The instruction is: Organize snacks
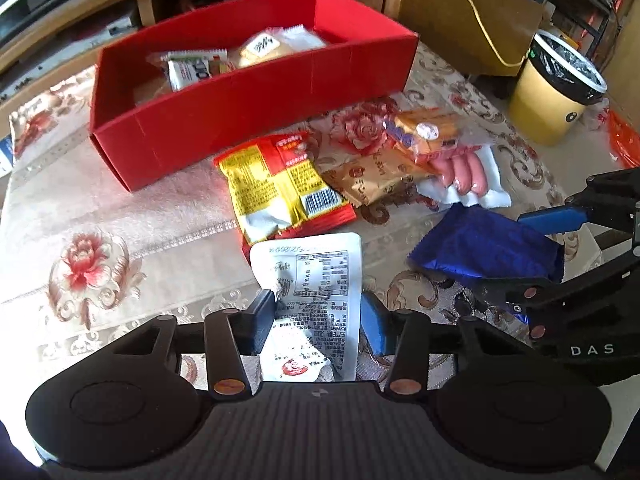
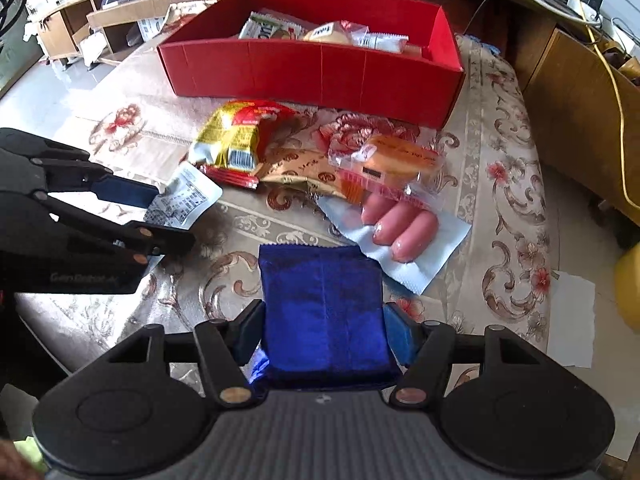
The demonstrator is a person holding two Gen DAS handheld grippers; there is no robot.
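Left gripper (image 1: 318, 320) clamps the white snack packet (image 1: 316, 280), right gripper (image 2: 324, 328) clamps the blue packet (image 2: 322, 308), red box (image 1: 240, 120) beyond.

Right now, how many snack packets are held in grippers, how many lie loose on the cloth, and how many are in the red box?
Held: 2, white packet in the left gripper, blue packet in the right gripper
Loose on the cloth: 4, yellow-red bag, brown packet, sausage pack, cake pack
In the red box: at least 3 visible
Total: at least 9

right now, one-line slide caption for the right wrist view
Right gripper shut on a blue packet, red box of snacks beyond, loose snacks between.
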